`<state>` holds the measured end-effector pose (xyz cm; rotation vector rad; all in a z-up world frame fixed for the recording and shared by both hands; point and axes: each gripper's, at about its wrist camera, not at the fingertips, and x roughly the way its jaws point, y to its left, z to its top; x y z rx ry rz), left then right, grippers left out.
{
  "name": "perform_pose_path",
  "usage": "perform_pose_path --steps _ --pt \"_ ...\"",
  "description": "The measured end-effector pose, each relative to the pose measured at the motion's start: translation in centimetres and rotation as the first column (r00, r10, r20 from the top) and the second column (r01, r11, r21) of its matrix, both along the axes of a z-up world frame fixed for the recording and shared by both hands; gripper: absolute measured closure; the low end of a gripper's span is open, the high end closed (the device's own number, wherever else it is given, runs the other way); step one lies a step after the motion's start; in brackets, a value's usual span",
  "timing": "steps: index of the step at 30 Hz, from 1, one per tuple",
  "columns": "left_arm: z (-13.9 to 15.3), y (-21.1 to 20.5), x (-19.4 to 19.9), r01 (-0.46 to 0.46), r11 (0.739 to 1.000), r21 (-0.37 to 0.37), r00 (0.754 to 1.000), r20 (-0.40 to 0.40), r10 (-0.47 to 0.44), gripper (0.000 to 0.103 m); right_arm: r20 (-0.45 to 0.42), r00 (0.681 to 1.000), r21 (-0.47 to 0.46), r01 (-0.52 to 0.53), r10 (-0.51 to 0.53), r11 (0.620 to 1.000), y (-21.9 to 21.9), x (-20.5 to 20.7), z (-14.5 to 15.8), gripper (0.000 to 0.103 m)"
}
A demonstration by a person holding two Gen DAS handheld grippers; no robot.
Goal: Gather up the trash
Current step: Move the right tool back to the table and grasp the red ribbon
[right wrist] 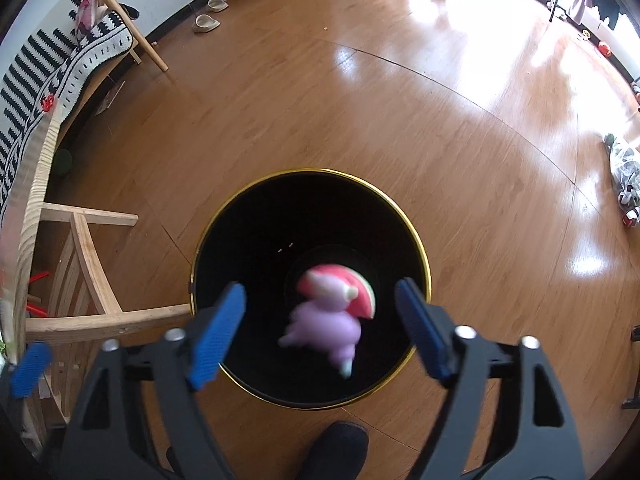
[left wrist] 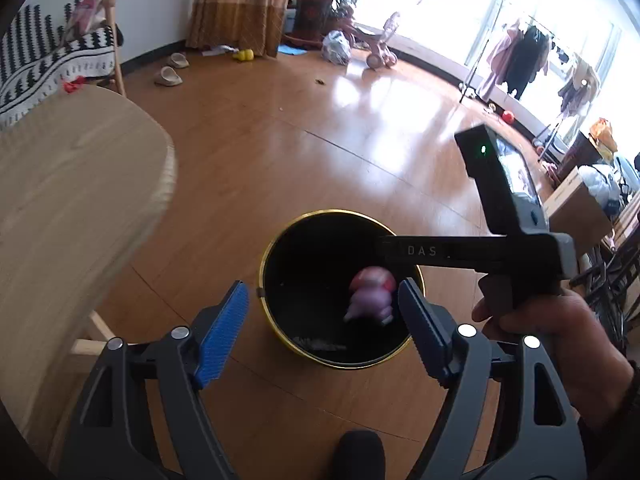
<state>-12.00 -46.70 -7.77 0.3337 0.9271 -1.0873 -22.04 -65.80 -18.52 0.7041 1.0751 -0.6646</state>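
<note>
Left claw [left wrist: 322,330] angled downward, jaws wide apart, right claw [right wrist: 320,330] pointing steeply down, jaws spread, nothing gripped

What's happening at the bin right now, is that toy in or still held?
A person holds a gripper in each hand above the black bin with the gold rim, which stands on the wooden floor. The right gripper is open, and a blurred purple toy with a pink-and-white piece sits between its fingers untouched, apparently dropping into the bin. The left gripper is open and empty beside it. Neither holds anything.
</note>
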Motion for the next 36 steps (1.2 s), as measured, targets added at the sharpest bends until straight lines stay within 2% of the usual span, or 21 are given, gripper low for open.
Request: perform_pose_path --steps 5,8,11,15,16,19,23,26,29,32,36 --pt "3.0 4.4 1.7 -0.099 0.994 -0.034 0.995 0.03 0.1 0.01 0.035 0.998 -0.048 -0.05 0.052 0.998 2.4 1.6 2.8 0.021" --pt "4.5 7.7 3.6 -0.182 0.982 -0.039 0.981 0.052 0.184 0.008 0.084 0.988 -0.111 -0.124 0.133 0.986 5.3 3.2 5.8 0.016" --pt "5.5 11.9 6.1 -0.287 0.957 -0.041 0.955 0.059 0.289 0.007 0.134 0.966 -0.166 -0.199 0.222 0.966 8.8 5.0 8.8 0.015" --pt "6.2 17.3 9.7 -0.419 0.907 -0.028 0.907 0.034 0.42 0.007 0.181 0.93 -0.234 -0.275 0.32 0.932 13.1 8.5 12.1 0.012" --pt "6.3 19.1 10.7 -0.459 0.888 -0.024 0.888 0.034 0.459 0.007 0.195 0.919 -0.245 -0.293 0.343 0.924 14.3 10.0 12.9 0.011" --pt "6.6 22.4 13.0 -0.522 0.853 -0.012 0.851 0.047 0.522 0.007 0.214 0.892 -0.244 -0.345 0.397 0.906 16.5 15.3 14.1 0.011" --pt "6.9 25.7 15.5 -0.589 0.808 -0.015 0.807 0.049 0.589 0.007 0.171 0.879 -0.274 -0.392 0.445 0.878 17.8 24.3 14.6 0.011" --pt "6.9 27.7 17.2 -0.613 0.79 -0.021 0.79 0.029 0.613 0.007 0.113 0.877 -0.315 -0.414 0.467 0.854 17.6 32.2 14.3 0.011" --pt "6.5 29.1 18.1 -0.63 0.777 -0.019 0.777 0.015 0.63 0.007 0.079 0.883 -0.336 -0.414 0.463 0.846 16.5 38.4 13.6 0.011" --pt "6.1 29.9 19.3 -0.64 0.768 -0.012 0.768 -0.01 0.64 0.007 0.079 0.895 -0.333 -0.392 0.439 0.858 14.4 44.2 13.0 0.011" --pt "5.7 30.5 20.2 -0.637 0.771 -0.001 0.771 0.006 0.637 0.007 0.072 0.908 -0.323 -0.371 0.413 0.871 12.2 50.4 11.9 0.011"
